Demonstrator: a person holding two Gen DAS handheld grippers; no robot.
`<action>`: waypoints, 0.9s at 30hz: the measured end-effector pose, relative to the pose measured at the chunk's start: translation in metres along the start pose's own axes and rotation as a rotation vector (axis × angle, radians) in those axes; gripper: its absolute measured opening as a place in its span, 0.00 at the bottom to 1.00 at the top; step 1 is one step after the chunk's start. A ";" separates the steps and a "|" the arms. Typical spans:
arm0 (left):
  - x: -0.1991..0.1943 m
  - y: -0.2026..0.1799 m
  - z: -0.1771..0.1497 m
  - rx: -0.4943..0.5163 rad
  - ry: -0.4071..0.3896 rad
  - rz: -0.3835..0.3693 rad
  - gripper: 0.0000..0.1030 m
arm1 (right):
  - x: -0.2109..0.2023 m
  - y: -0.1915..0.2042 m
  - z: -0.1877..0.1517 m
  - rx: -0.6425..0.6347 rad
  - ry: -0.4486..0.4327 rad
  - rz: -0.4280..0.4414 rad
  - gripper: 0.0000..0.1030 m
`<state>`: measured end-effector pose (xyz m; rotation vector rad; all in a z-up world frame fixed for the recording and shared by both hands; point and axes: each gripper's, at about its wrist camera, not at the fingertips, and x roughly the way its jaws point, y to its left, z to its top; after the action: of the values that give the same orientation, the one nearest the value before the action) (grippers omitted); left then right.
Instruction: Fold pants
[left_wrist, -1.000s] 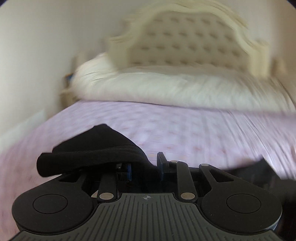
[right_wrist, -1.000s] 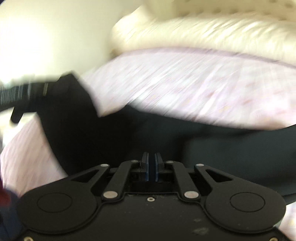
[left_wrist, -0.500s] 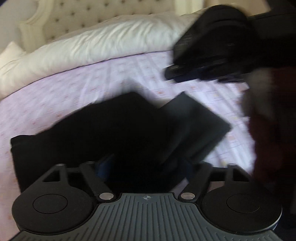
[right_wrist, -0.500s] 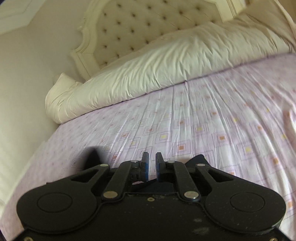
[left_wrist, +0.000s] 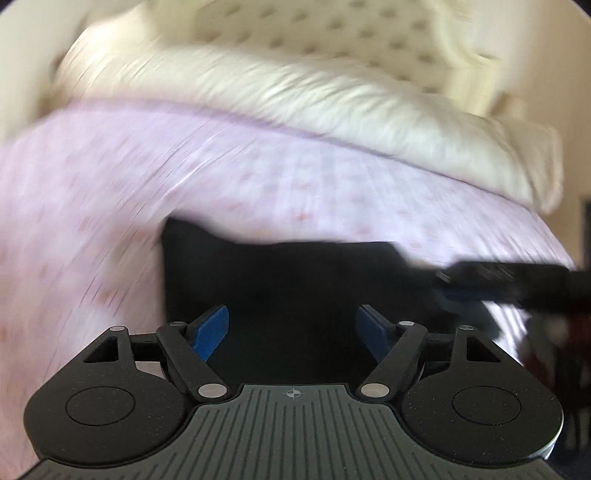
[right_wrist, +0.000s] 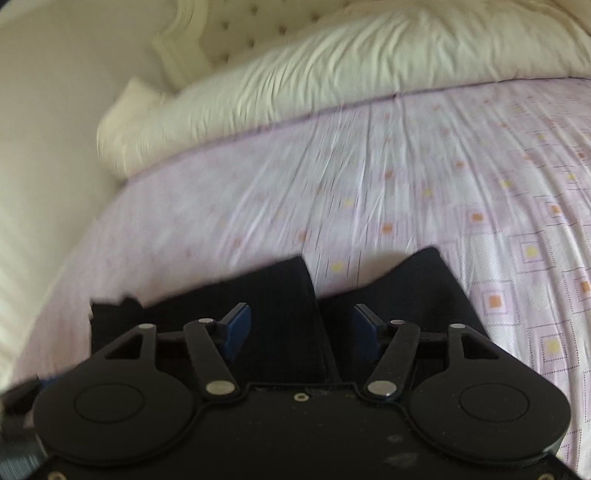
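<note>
Black pants (left_wrist: 295, 280) lie folded on the pale lilac sheet (left_wrist: 110, 206) of the bed, just ahead of both your grippers. Your left gripper (left_wrist: 293, 328) points down at the dark cloth with its jaws wide apart; the blue pads (left_wrist: 210, 328) stand clear on either side and nothing is pinched between them, though the pants fill the gap behind. That view is smeared with motion, so the fabric's edges read only as a dark block with a squared left side. At the right edge of the same view your other gripper shows as a blurred black bar reaching in over the corner of the pants.

Your right gripper (right_wrist: 301, 328) has just been opening, and its jaws now stand apart too. Its blue pads (right_wrist: 236, 328) sit either side of a fold of the black fabric (right_wrist: 280, 295), which rises to a point between them, but the pads do not press on it. A second dark flap lies just to the right, with a wedge of sheet (right_wrist: 369, 192) showing between the two.

Beyond the pants the sheet, printed with small orange and yellow squares, runs back to a rumpled cream duvet (right_wrist: 332, 74) and a tufted cream headboard (left_wrist: 351, 33) against the wall.
</note>
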<state>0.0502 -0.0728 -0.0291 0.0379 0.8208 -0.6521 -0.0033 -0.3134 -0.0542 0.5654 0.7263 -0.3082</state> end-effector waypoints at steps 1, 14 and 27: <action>0.005 0.010 -0.001 -0.026 0.014 -0.007 0.73 | 0.005 0.004 -0.001 -0.021 0.027 -0.007 0.65; 0.012 0.055 -0.020 -0.227 0.022 -0.121 0.72 | 0.037 0.009 -0.003 -0.070 0.255 0.102 0.95; -0.004 0.071 -0.013 -0.378 -0.109 -0.189 0.73 | -0.042 0.031 0.016 -0.097 0.077 0.167 0.11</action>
<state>0.0788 -0.0095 -0.0506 -0.4191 0.8364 -0.6601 -0.0106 -0.2949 -0.0038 0.5444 0.7586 -0.0956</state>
